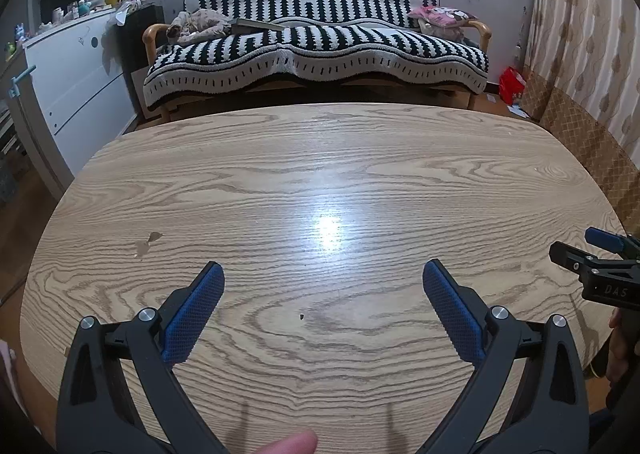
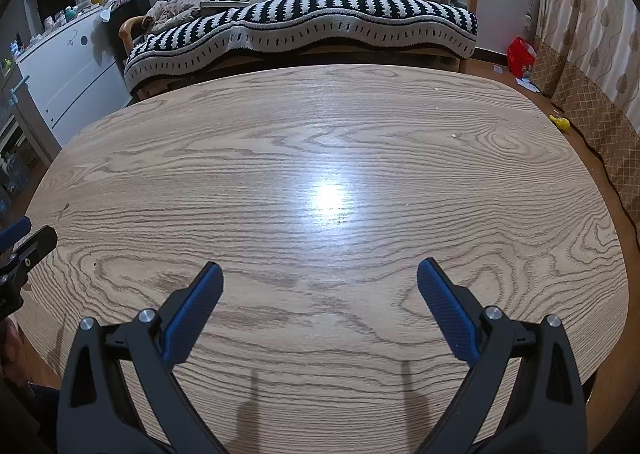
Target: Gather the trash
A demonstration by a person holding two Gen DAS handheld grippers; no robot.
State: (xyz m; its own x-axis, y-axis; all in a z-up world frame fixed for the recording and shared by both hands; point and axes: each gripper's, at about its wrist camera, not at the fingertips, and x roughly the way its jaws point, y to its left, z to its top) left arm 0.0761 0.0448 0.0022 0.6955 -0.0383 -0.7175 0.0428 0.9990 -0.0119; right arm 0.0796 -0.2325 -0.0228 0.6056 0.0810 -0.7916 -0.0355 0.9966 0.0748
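Left gripper (image 1: 323,274): you hold it spread wide above the wooden table (image 1: 280,158).
Right gripper (image 2: 320,274): spread wide too, gripping nothing.

The tabletop (image 1: 320,174) is wood-grained with a glossy sheen (a bright glare mid-surface); each hand-held gripper's pads (image 1: 192,314) look blue, textured, rubbery.

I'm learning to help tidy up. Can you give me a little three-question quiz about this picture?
1. True or false: the left gripper holds some trash.
2. What lies behind the wooden table? A) striped sofa B) fridge C) bathtub
3. Fill in: the pink cushion sits at the sofa's ____ end.

Key:
1. False; both it and the right gripper are open with nothing between the fingers.
2. A, the striped sofa.
3. Right.
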